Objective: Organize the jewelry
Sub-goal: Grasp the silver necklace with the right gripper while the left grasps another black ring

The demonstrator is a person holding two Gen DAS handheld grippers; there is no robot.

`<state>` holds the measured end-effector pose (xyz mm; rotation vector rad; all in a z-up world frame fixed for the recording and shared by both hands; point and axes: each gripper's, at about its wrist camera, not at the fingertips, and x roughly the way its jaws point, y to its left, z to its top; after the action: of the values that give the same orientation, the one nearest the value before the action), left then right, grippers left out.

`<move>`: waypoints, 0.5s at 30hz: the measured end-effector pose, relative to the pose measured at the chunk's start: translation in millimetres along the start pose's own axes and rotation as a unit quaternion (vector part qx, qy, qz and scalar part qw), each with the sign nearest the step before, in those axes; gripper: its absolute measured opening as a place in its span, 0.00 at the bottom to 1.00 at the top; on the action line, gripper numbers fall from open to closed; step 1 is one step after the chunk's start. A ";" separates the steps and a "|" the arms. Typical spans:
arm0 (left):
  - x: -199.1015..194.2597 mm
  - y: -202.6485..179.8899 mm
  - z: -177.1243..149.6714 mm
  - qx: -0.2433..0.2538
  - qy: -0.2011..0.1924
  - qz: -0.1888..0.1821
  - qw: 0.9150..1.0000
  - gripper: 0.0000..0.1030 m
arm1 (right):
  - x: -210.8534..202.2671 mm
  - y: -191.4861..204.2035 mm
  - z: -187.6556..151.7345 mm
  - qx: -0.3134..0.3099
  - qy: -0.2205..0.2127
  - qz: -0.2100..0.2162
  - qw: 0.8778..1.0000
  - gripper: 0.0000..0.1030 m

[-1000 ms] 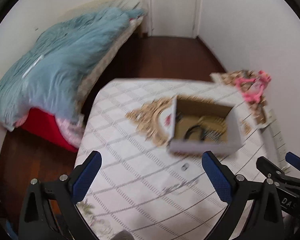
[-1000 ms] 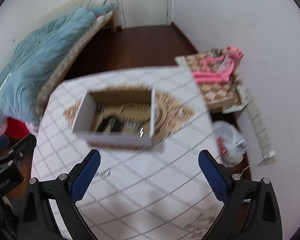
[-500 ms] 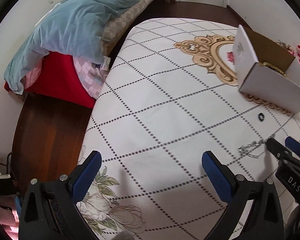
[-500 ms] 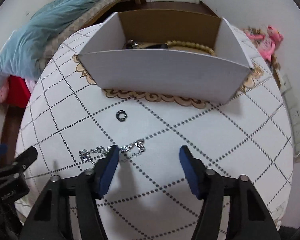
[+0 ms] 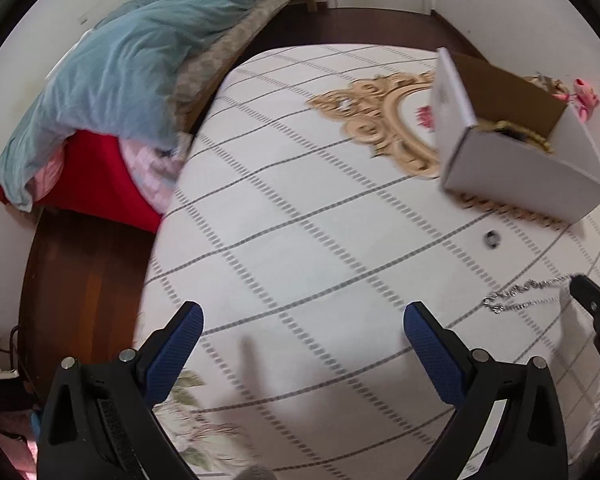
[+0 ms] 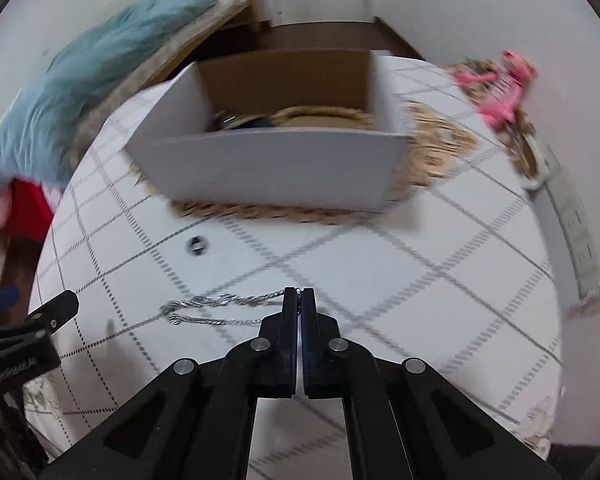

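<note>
A silver chain (image 6: 216, 309) lies on the white checked tablecloth (image 6: 380, 264). My right gripper (image 6: 299, 294) is shut on one end of the chain, which trails off to its left. The chain also shows in the left wrist view (image 5: 520, 298), at the right gripper's tip (image 5: 580, 284). A small dark ring (image 6: 196, 245) lies beyond the chain, also in the left wrist view (image 5: 491, 238). An open white cardboard box (image 6: 272, 164) stands behind, holding a bead necklace (image 6: 320, 114) and dark items. My left gripper (image 5: 302, 336) is open and empty above the cloth, left of the chain.
A bed with a blue duvet (image 5: 140, 64) and red cloth (image 5: 92, 176) stands left of the table. A pink toy (image 6: 504, 84) and a white power strip (image 6: 572, 216) are beyond the table's right edge. Dark wooden floor (image 5: 72, 272) lies below the left edge.
My right gripper has closed from open onto the chain's end. The left gripper has swung a little right, staying open.
</note>
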<state>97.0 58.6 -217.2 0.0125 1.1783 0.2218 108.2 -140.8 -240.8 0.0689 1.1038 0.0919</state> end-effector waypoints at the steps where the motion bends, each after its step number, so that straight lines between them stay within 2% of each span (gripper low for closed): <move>1: -1.1 -7.8 3.3 0.003 -0.002 -0.009 1.000 1.00 | -6.0 -13.2 -0.1 0.013 -0.003 -0.004 1.000 0.01; 5: -0.9 -42.2 13.7 0.022 -0.010 -0.047 0.999 0.99 | -21.3 -61.0 -3.3 0.054 -0.007 -0.027 0.998 0.01; 9: 4.5 -83.3 21.2 0.062 -0.012 -0.077 0.995 0.99 | -20.2 -94.7 -5.4 0.086 -0.002 -0.042 0.995 0.01; 10: 6.1 -92.0 22.3 0.074 -0.014 -0.078 0.994 0.94 | -19.4 -100.3 -6.0 0.092 -0.001 -0.044 0.995 0.01; 11: 8.2 -99.2 23.3 0.083 -0.014 -0.078 0.993 0.83 | -17.9 -106.1 -6.3 0.097 0.001 -0.045 0.994 0.01; 12: 10.4 -104.1 24.5 0.090 -0.013 -0.082 0.992 0.78 | -16.7 -107.9 -6.0 0.101 0.002 -0.046 0.994 0.01; 14: 17.6 -110.9 27.0 0.100 -0.007 -0.080 0.992 0.61 | -13.6 -110.9 -6.8 0.109 0.004 -0.046 0.993 0.01; 15: 19.2 -112.7 27.6 0.102 -0.005 -0.082 0.991 0.56 | -13.3 -113.2 -7.4 0.113 0.003 -0.044 0.993 0.01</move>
<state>148.0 -45.3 -238.3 0.0960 1.1816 -0.0442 100.1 -254.6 -243.8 0.2214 1.1192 -0.1129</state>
